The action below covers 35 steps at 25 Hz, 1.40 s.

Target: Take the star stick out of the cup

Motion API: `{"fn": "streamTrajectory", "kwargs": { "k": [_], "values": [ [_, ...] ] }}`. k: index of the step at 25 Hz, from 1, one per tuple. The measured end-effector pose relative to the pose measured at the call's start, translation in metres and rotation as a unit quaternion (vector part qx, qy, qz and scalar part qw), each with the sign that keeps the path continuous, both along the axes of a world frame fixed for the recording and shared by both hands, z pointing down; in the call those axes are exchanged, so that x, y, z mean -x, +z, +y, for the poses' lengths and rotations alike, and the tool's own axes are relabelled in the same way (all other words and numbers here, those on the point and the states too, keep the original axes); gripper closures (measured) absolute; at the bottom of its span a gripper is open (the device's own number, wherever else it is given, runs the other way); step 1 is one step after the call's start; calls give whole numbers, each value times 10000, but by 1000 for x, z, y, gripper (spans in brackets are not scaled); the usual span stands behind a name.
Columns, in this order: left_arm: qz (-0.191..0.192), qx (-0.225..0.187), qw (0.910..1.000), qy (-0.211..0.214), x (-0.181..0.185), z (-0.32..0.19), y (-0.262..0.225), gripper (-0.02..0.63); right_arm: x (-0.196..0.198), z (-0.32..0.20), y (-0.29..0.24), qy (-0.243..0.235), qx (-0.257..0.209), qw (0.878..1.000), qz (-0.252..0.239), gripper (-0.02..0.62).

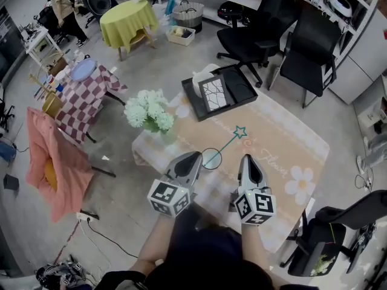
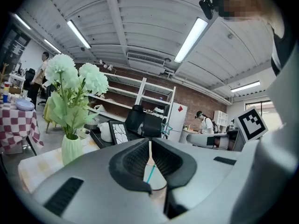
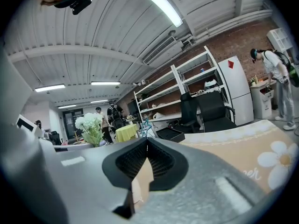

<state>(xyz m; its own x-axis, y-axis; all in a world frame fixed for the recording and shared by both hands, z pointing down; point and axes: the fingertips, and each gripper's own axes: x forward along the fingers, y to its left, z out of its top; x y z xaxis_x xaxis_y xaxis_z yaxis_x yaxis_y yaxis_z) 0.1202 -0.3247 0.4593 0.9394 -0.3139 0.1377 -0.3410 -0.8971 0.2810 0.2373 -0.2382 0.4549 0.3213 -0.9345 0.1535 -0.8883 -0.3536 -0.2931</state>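
A clear cup (image 1: 211, 157) stands on the beige tablecloth (image 1: 284, 144), just ahead of my hands. The teal star stick (image 1: 231, 140) leans out of it up and to the right, ending in an outlined star (image 1: 240, 132). My left gripper (image 1: 196, 156) is shut and empty, its tip just left of the cup. In the left gripper view the jaws meet at the tip (image 2: 149, 142); the stick (image 2: 150, 173) and the star (image 2: 164, 129) show beyond them. My right gripper (image 1: 248, 159) is shut and empty, to the right of the cup; its tips meet (image 3: 147, 139), with the star (image 3: 145, 127) small in the distance.
A pale green vase of white flowers (image 1: 149, 110) stands at the table's left corner. A black tray (image 1: 242, 86) with a framed picture (image 1: 213, 93) sits at the far end. Black office chairs (image 1: 257, 29) stand behind the table, and a checked table (image 1: 84, 95) stands at the left.
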Motion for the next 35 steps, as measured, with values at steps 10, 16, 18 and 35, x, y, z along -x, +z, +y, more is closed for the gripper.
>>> {"fn": "streamTrajectory", "kwargs": {
  "k": [10,16,18,35],
  "values": [
    [90,-77,9994,329,-20,-14,-8,581,-7,-15,-5,120,1,9999,15,591],
    [83,-51,9991,423,-28,-21,-8,581,-11,-23,-8,116,-47,9999,4,588],
    [78,-39,9989,454,-30,-23,-7,581,-12,-25,-9,102,-66,9999,-48,581],
    [-63,87,9983,571,-40,-35,6,581,-20,-56,-4,-226,-242,9985,-444,418]
  ]
}}
